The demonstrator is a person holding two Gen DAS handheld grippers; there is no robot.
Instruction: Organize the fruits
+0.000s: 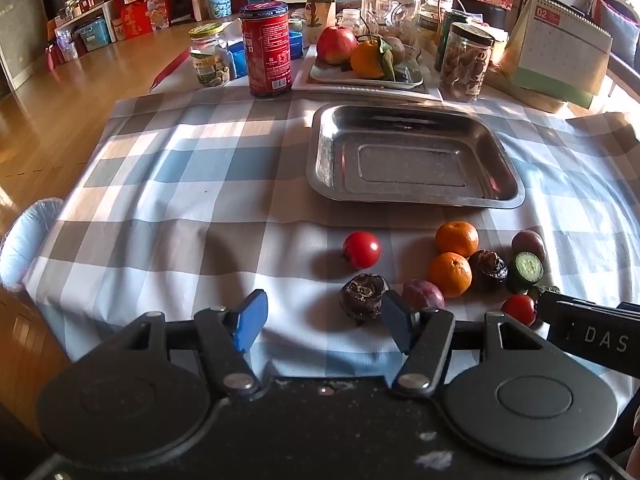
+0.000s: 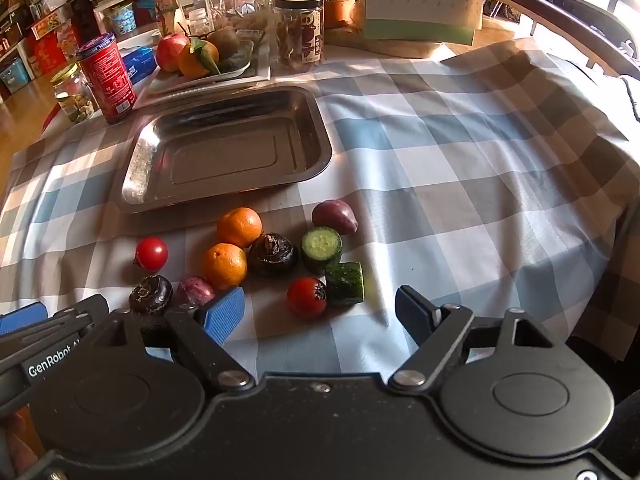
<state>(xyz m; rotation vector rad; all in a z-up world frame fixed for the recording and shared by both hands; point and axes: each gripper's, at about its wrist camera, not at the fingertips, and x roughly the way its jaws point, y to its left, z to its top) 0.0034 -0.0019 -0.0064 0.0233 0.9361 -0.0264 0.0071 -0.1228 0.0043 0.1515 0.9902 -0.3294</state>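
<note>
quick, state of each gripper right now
Left gripper: open, holding nothing.
Right gripper: open, holding nothing.

A red tin [image 1: 269, 50] stands beside a desk calendar [image 1: 556, 52] and jars.
</note>
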